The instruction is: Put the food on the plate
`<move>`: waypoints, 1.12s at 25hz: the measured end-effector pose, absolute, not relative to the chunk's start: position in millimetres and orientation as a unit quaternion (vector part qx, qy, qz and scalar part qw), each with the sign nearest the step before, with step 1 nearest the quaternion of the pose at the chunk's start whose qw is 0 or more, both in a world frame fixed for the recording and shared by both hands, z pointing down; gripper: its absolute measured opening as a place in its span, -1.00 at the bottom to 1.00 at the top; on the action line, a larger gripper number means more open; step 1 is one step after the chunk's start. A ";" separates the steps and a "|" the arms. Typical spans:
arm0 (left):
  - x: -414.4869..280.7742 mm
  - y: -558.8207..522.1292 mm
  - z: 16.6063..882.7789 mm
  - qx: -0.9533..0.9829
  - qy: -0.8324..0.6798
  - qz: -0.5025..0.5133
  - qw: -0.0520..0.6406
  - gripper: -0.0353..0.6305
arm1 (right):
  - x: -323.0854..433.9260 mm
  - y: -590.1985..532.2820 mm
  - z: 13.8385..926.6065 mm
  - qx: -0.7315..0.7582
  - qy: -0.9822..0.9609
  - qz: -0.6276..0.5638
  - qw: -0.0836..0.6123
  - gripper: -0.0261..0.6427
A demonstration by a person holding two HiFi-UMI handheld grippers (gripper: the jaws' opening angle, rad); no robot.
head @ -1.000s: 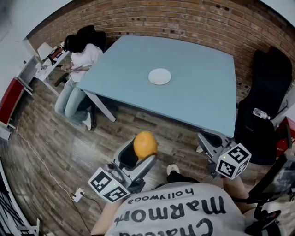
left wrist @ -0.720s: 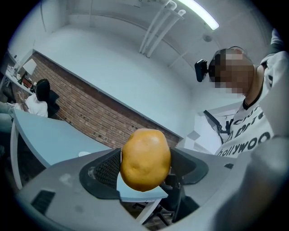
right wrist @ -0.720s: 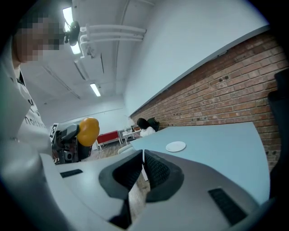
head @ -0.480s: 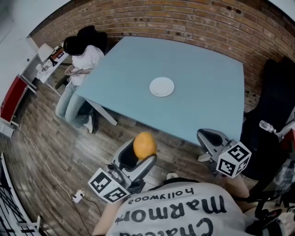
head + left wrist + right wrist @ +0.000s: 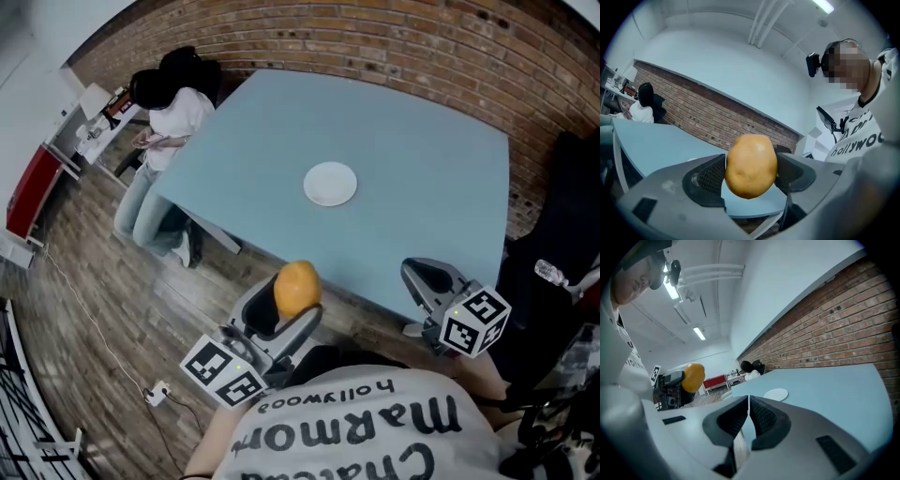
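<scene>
My left gripper (image 5: 292, 302) is shut on a yellow-orange potato (image 5: 297, 290), held in the air just short of the table's near edge; the left gripper view shows the potato (image 5: 751, 165) pinched between both pads. A small white plate (image 5: 330, 183) lies empty near the middle of the light blue table (image 5: 412, 187), well beyond the potato. The plate (image 5: 776, 394) also shows in the right gripper view. My right gripper (image 5: 429, 278) hovers over the table's near right edge, its jaws pressed together with nothing between them (image 5: 748, 414).
A person in a white top (image 5: 169, 122) sits at the table's far left corner beside a white desk (image 5: 89, 122). A brick wall (image 5: 394, 37) runs behind the table. A black chair (image 5: 562, 253) stands at the right. Wooden floor lies below.
The table and plate have drawn closer and lower in the head view. Both grippers have come nearer the table's near edge, the left still holding the potato.
</scene>
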State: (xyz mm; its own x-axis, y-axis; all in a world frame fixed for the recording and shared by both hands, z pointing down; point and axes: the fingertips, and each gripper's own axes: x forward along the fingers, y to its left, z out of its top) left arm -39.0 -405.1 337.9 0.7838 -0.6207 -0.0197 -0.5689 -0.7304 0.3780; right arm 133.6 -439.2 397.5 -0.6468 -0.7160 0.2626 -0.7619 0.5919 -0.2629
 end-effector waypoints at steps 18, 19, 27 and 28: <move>-22.0 -502.6 343.9 0.943 -0.241 -0.093 0.211 0.07 | 161.4 -504.3 408.7 0.481 -0.853 0.181 0.085 -0.88; -21.4 -511.5 342.0 0.945 -0.234 -0.095 0.208 0.07 | 162.2 -512.4 409.1 0.488 -0.850 0.178 0.088 -0.88; -25.0 -592.2 350.2 0.953 -0.209 -0.066 0.209 0.07 | 155.9 -568.4 413.1 0.518 -0.830 0.190 0.083 -0.88; -25.4 -602.0 353.7 0.953 -0.208 -0.060 0.212 0.07 | 155.8 -574.4 413.1 0.523 -0.827 0.192 0.082 -0.88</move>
